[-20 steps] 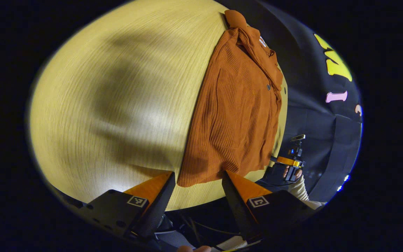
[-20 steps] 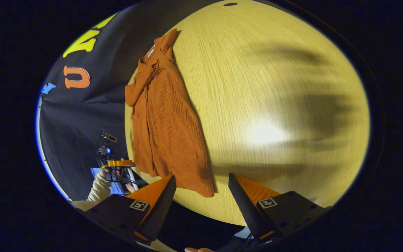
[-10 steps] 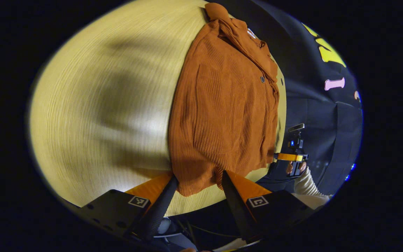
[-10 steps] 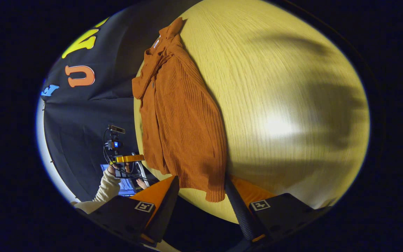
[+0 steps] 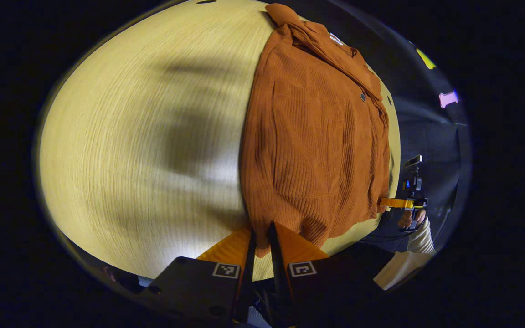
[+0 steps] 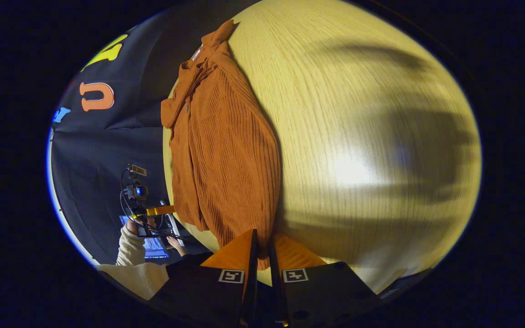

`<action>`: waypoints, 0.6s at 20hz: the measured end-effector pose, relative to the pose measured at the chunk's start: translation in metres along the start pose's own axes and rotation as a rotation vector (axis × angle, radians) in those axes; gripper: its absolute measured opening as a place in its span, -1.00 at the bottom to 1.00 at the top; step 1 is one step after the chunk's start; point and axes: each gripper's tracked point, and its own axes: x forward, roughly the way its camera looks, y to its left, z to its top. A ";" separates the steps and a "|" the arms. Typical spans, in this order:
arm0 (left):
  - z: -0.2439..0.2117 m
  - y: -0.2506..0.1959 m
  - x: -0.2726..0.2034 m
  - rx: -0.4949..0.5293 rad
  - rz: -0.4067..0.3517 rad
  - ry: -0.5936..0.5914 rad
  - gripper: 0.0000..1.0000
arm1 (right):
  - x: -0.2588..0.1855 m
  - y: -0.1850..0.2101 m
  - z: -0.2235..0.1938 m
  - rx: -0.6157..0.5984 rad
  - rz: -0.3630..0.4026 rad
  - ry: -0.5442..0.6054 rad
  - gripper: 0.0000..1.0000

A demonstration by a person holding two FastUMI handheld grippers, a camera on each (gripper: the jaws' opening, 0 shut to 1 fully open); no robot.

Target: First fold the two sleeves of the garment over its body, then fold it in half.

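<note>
On the table (image 5: 130, 136), the shirt (image 5: 317, 136) is pinched at its near hem corners by the left gripper (image 5: 261, 232) and right gripper (image 6: 262, 239); the left gripper view shows a button (image 5: 362, 96), the pinched hem hidden between fingers.

A pale yellow wooden table (image 5: 144, 136) with fine grain is lying under soft, blurry shadows and is catching a bright patch of light (image 6: 349, 171) near its middle. A small dark hole (image 5: 205, 2) is showing at its far edge. Beyond the table, a lit blue screen (image 6: 154, 246) is glowing low against the dark booth.
</note>
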 end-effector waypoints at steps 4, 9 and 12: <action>0.004 -0.004 0.008 0.021 0.040 -0.038 -0.82 | 0.003 0.001 0.004 -0.129 -0.040 -0.041 -0.72; 0.007 -0.011 0.006 0.105 0.139 -0.087 -0.94 | -0.001 0.008 0.005 -0.277 -0.106 -0.094 -0.91; 0.013 -0.020 -0.007 0.129 0.158 -0.112 -0.94 | -0.014 0.020 0.009 -0.421 -0.136 -0.166 -0.91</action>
